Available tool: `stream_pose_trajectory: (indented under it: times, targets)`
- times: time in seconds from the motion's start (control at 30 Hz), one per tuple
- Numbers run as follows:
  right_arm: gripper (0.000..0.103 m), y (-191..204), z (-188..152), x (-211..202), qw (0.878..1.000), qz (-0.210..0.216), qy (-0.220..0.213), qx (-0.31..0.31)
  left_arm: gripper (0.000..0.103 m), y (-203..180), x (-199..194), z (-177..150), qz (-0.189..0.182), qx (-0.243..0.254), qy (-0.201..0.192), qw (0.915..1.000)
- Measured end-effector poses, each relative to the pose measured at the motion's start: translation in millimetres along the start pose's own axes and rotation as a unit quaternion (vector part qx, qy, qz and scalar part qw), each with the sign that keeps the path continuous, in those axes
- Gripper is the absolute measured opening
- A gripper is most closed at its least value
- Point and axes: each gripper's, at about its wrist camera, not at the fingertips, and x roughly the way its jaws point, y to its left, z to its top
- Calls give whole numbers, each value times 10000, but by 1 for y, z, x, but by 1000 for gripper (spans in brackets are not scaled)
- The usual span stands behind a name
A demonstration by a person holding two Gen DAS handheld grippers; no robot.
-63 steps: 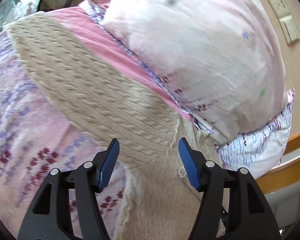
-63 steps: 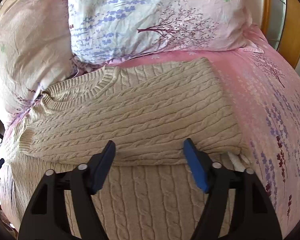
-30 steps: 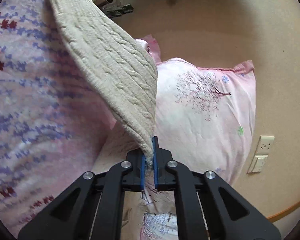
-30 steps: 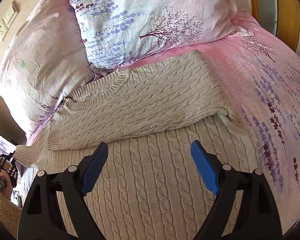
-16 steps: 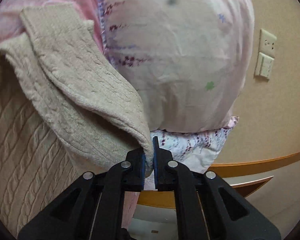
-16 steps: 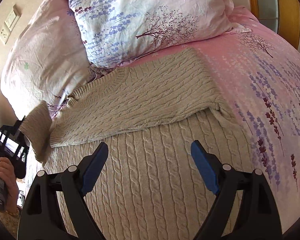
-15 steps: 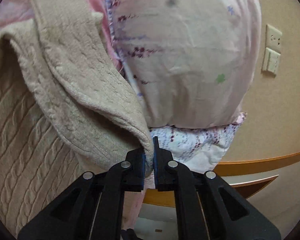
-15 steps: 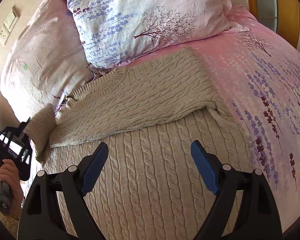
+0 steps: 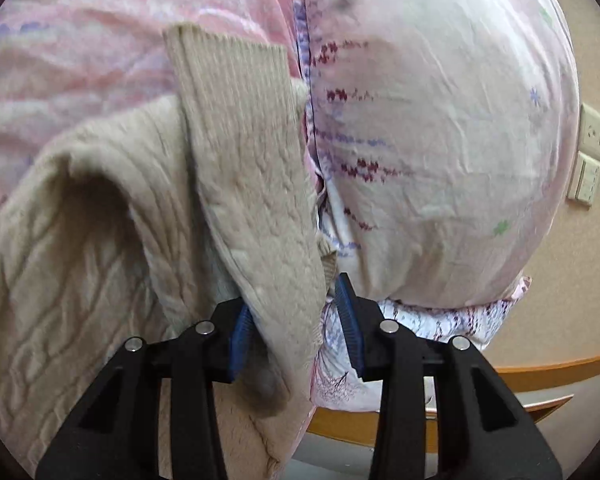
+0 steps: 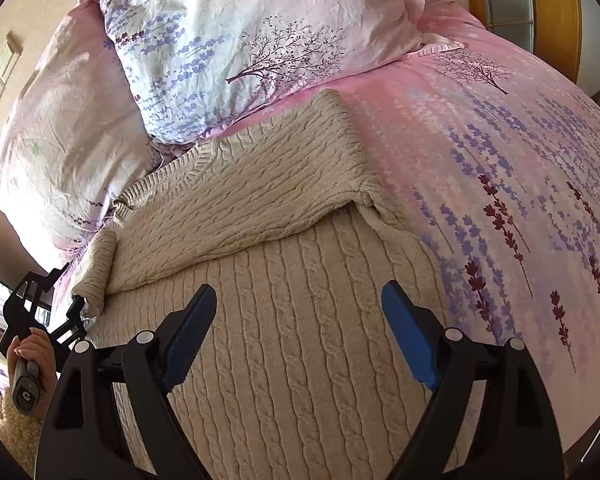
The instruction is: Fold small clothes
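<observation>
Left fingers: the left gripper [image 9: 296, 328] has its blue pads [image 9: 347, 320] parted, with the sleeve [image 9: 252, 184] of the beige cable-knit sweater [image 10: 300, 340] lying loosely between them; half a second ago they were pinched tight on that same fold, so the sleeve is being let go.
Right fingers: the right gripper [image 10: 298, 336] is spread wide, holding nothing, hovering over the sweater's body; unchanged from half a second ago.
Sleeve position: its ribbed cuff [image 9: 228, 64] points to 12 o'clock in the left view, draped onto the sweater's edge beside the pink pillow [image 9: 440, 140] at 2 o'clock.
Sweater position: flat on the floral bedspread [image 10: 520, 160], collar toward the pillows at 11 o'clock.
Done: the upper part lies folded across the body; the left sleeve looks brought in.
Left: probably smoothing that sleeve, then folding the body into a compact stack.
</observation>
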Motion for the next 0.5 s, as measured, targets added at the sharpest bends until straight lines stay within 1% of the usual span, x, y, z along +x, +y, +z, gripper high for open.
stream_pose_trajectory:
  times: [0.1,0.13,0.17,0.2,0.23,0.27,0.33,0.4,0.43,0.47,0.5]
  targets:
    - [86,2,-1,1,10000,36,19,-77,38,4,-11,19,-125,-282,-316,9990]
    - [86,1,-2,1,10000,41,23,-86,33,4,-13,23,-187,-338,-392,9985]
    - [86,0,-3,1,10000,43,25,-84,23,3,-14,27,-260,-361,-422,9981]
    - [86,-2,-3,1,10000,47,27,-74,19,-1,-13,29,-342,-327,-400,9981]
    - [86,-4,-3,1,10000,49,32,-53,11,-8,-10,28,-410,-212,-368,9983]
    - [86,-7,-3,1,10000,51,34,-32,7,-18,-6,25,-486,-32,-316,9983]
    - [86,-12,-3,0,10000,51,15,15,8,-42,8,11,-602,463,-99,9971]
    - [86,-17,-2,-2,10000,59,-19,57,8,-68,28,-13,-686,1003,235,9923]
    - [86,-20,-2,-2,9999,61,-38,73,8,-80,38,-28,-675,1313,423,9881]
    - [86,-23,-1,-4,9999,68,-59,92,8,-91,50,-45,-624,1677,622,9819]
    - [86,-26,0,-5,9999,75,-82,109,8,-102,63,-65,-514,2091,828,9730]
